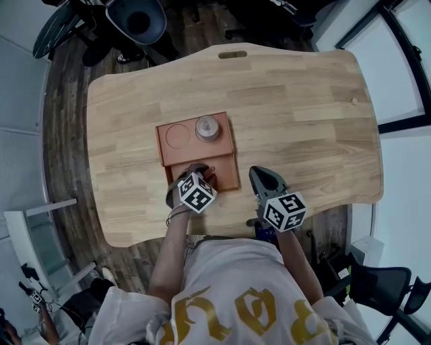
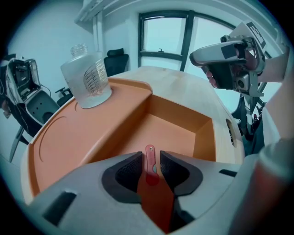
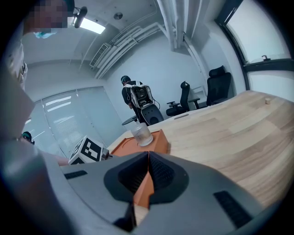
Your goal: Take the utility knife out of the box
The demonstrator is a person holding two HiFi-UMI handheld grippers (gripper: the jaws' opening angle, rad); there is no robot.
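An orange box (image 1: 229, 145) sits on the wooden table, with a raised shelf and a lower compartment (image 2: 170, 133). The slim red utility knife (image 2: 150, 161) lies in that compartment, pointing away between the jaws of my left gripper (image 2: 150, 166). Those jaws stand close on either side of it, with a thin strip of orange showing each side. In the head view the left gripper (image 1: 200, 177) is down over the compartment and hides the knife. My right gripper (image 1: 258, 174) (image 3: 148, 157) is shut and empty, held above the table just right of the box.
A clear glass bottle (image 1: 207, 127) (image 2: 88, 78) stands on the box's shelf beside a round recess (image 1: 178, 136). The table's front edge (image 1: 222, 229) is close to the person's body. Office chairs (image 1: 135, 20) stand beyond the far edge, and windows on the right.
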